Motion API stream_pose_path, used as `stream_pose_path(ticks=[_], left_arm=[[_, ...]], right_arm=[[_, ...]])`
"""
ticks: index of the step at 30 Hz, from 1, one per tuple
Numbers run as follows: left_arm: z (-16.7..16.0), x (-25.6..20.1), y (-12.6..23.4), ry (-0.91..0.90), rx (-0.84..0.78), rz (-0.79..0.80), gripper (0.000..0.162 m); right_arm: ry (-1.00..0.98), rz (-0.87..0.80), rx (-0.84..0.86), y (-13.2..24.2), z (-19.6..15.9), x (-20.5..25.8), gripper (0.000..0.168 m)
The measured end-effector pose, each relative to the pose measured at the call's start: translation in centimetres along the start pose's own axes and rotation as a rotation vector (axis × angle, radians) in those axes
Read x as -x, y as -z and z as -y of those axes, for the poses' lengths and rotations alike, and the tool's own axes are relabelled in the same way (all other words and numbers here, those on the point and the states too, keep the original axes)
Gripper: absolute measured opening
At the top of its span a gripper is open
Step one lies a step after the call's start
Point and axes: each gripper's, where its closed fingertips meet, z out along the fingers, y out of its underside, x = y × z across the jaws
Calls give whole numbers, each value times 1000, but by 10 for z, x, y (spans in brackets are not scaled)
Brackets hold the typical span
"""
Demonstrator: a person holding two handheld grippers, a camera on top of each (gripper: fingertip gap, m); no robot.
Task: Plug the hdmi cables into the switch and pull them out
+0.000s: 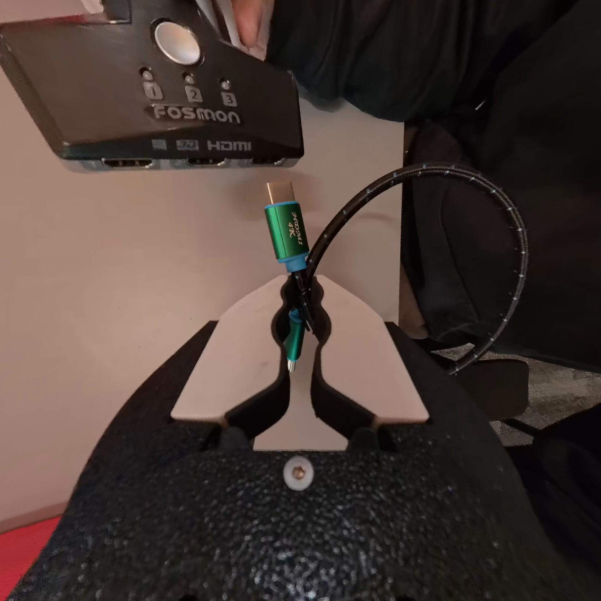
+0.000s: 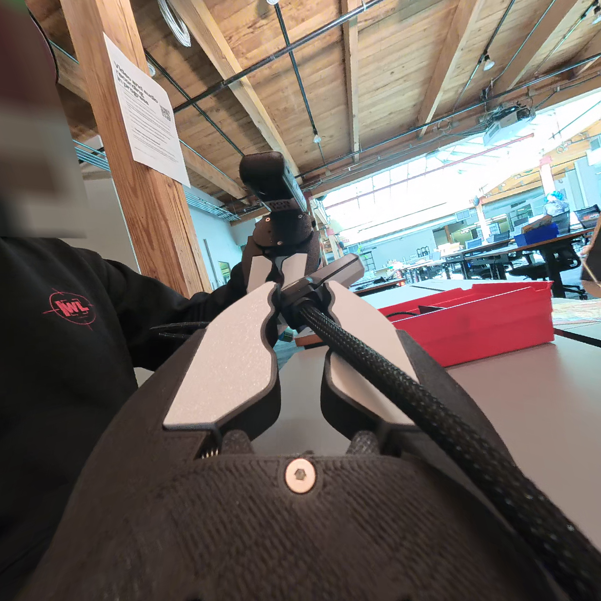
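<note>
In the left wrist view my left gripper [image 1: 300, 279] is shut on a thin black braided HDMI cable [image 1: 455, 201], just behind its green plug [image 1: 286, 227]. The plug's metal tip points at the black switch [image 1: 146, 91] and sits a short gap below its right-hand port [image 1: 268, 161]. The cable's other green plug [image 1: 294, 341] hangs between my fingers. In the right wrist view my right gripper [image 2: 300, 296] is shut on the rear end of the switch [image 2: 338, 270], where its thick braided cable [image 2: 374, 357] comes out. It holds the switch above the table. The left gripper [image 2: 276, 276] shows just beyond.
A red bin [image 2: 471, 325] stands on the grey table [image 2: 504, 406] to the right. A wooden post [image 2: 146, 211] with a paper sheet rises at left. The person's black sleeve [image 2: 81, 325] fills the left side, and dark clothing [image 1: 487, 162] lies past the table edge.
</note>
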Motion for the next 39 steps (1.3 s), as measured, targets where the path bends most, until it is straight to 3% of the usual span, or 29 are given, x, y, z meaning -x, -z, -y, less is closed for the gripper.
stream_pose_path(ticks=[21, 29, 39], left_arm=[[-6, 1, -6, 33, 64, -56, 9], [-8, 9, -8, 4, 72, 1, 9], [1, 26, 2, -64, -95, 174, 9]], right_arm=[[135, -22, 143, -5, -16, 5, 25], [136, -65, 126, -6, -17, -2, 25], [112, -128, 74, -5, -13, -14, 26]])
